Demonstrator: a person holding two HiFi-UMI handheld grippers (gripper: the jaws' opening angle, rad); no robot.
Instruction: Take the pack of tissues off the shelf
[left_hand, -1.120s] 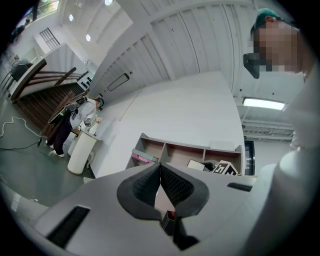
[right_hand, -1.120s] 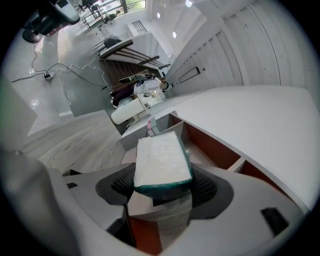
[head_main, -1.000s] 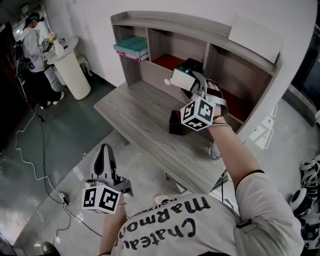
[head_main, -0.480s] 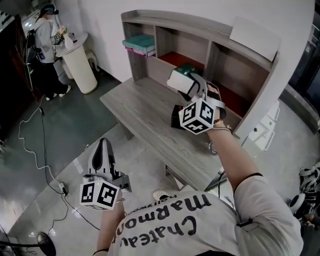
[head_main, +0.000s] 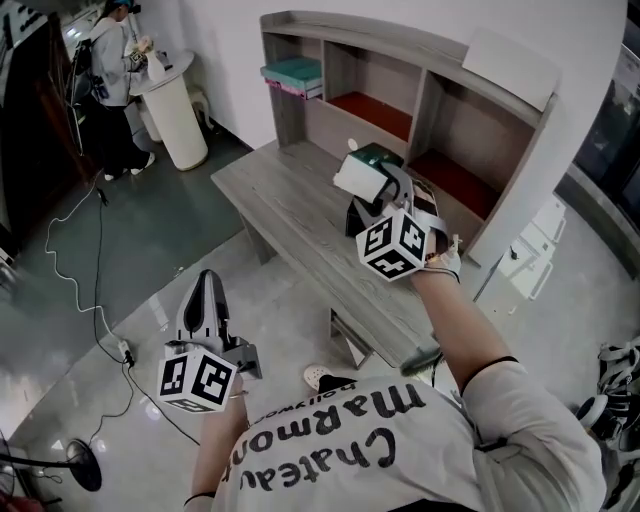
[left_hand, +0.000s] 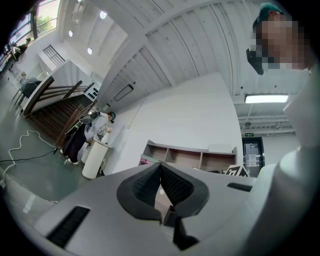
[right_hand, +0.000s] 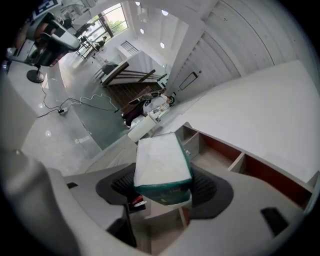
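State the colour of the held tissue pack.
Tissue pack: white top, dark green sides; clearest in the right gripper view.

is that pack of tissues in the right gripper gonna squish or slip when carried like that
Probably soft: the pack of tissues is a film-wrapped block, so the right gripper pinching its near end may dent it. Likely light: most of it juts past the jaws without sagging. The smooth wrap could slip if the grip loosens.
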